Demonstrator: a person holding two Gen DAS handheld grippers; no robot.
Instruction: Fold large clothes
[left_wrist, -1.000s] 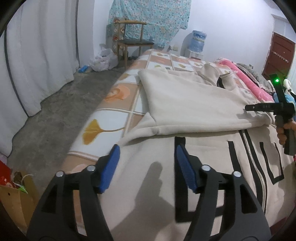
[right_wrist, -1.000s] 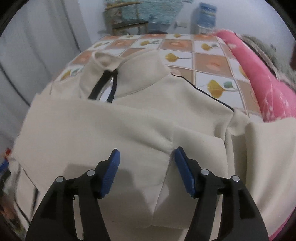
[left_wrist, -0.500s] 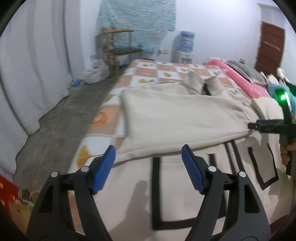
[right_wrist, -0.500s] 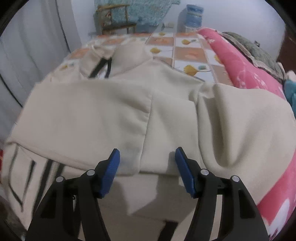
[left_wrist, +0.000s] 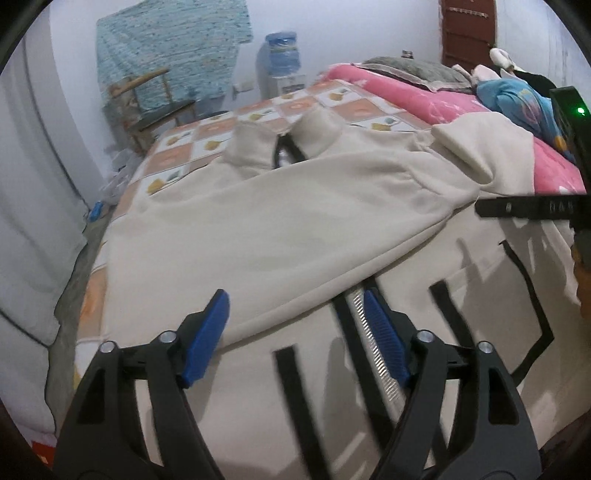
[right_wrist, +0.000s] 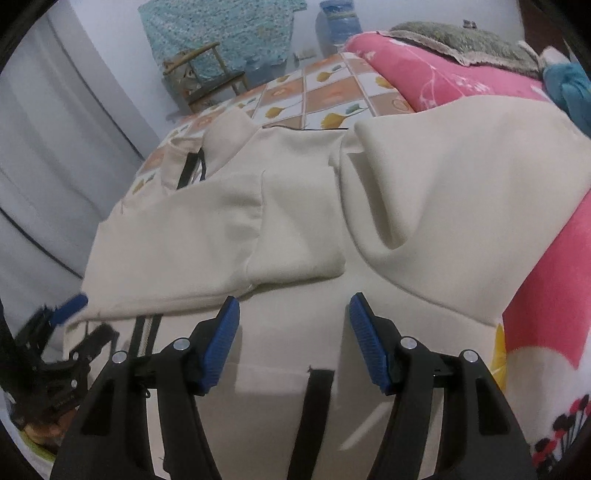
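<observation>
A cream zip jacket (left_wrist: 258, 229) with black stripes lies face up on the bed, collar (left_wrist: 280, 144) at the far end. One sleeve (right_wrist: 207, 236) is folded across its chest; the other sleeve (right_wrist: 443, 173) bulges over the pink blanket. My left gripper (left_wrist: 295, 299) hovers over the lower front by the zipper (left_wrist: 373, 343), its jaws opening with nothing between them. My right gripper (right_wrist: 293, 301) is open and empty above the hem, just short of the folded sleeve's cuff (right_wrist: 295, 258). The left gripper (right_wrist: 85, 319) also shows at the left edge of the right wrist view.
The bed has a checked leaf-print sheet (left_wrist: 207, 136). A pink blanket (left_wrist: 424, 99) and blue clothing (left_wrist: 517, 103) lie along the right side. A wooden chair (left_wrist: 147, 103) and water bottle (left_wrist: 282, 55) stand at the far wall, a white curtain (left_wrist: 33, 192) hangs at left.
My left gripper slid right along the jacket's lower front to the zipper and its jaws widened. My right gripper drew back from over the folded sleeve toward the hem.
</observation>
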